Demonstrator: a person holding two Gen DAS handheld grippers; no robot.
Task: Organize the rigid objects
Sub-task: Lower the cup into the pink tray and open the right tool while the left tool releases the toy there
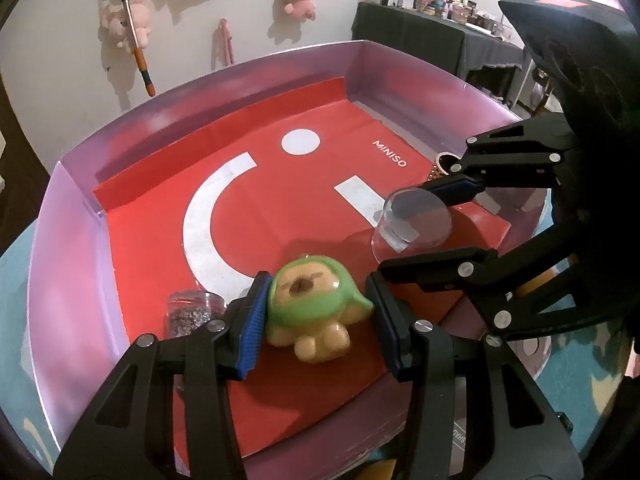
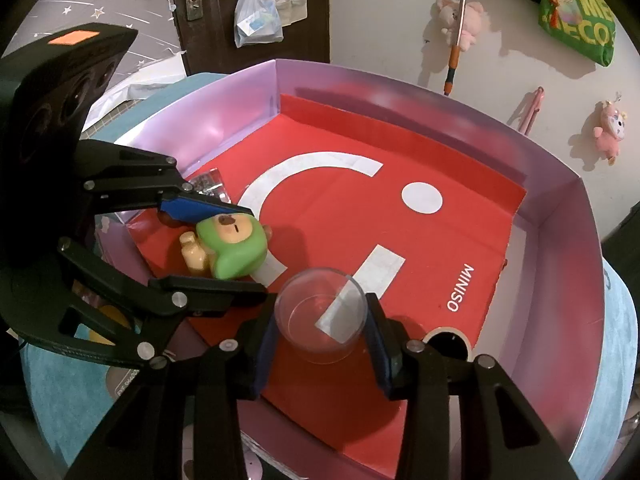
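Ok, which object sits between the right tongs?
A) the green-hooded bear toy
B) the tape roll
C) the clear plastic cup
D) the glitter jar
C: the right tongs flank the clear plastic cup, while the left tongs bracket the bear toy.

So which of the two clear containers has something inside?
The small jar beside the left hand-held gripper holds glittery bits; the clear cup looks empty.

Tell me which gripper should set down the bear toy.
Left. The left gripper already has the bear toy between its jaws over the red liner. The right gripper is busy, its jaws around the clear cup.
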